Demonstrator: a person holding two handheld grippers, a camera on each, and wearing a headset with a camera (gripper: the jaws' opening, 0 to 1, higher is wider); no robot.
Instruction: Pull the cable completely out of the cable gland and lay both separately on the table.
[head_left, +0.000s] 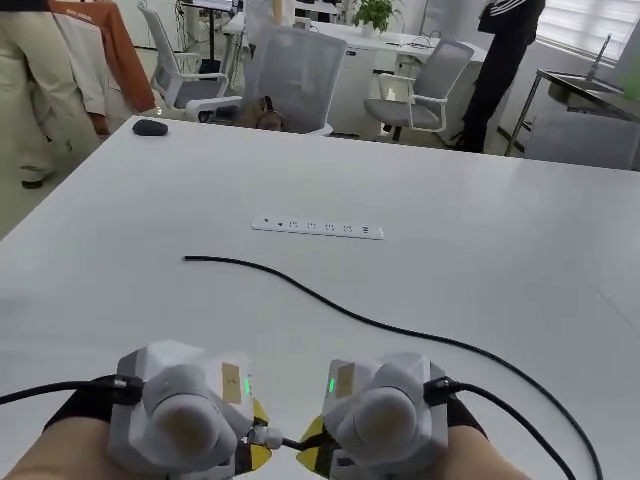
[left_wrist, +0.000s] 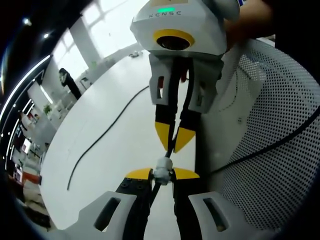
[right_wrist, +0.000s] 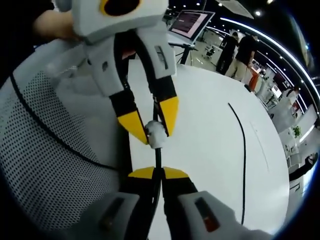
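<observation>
Low over the white table's (head_left: 480, 260) near edge my two grippers face each other, tip to tip. My left gripper (left_wrist: 161, 173) is shut on the small white cable gland (left_wrist: 162, 169), which also shows between the grippers in the head view (head_left: 262, 436). Opposite, my right gripper (right_wrist: 159, 173) is shut on the thin black cable (right_wrist: 158, 155) just beside the gland (right_wrist: 156, 134). The rest of the cable (head_left: 330, 300) snakes across the table; its free end lies at the left. In the head view the left gripper (head_left: 255, 445) is at the left and the right gripper (head_left: 308, 450) at the right.
A white power strip (head_left: 317, 228) lies at the table's middle, and a dark mouse (head_left: 150, 127) sits at the far left corner. Office chairs (head_left: 290, 75) and standing people are beyond the far edge. A white perforated surface (left_wrist: 270, 125) lies close beside the grippers.
</observation>
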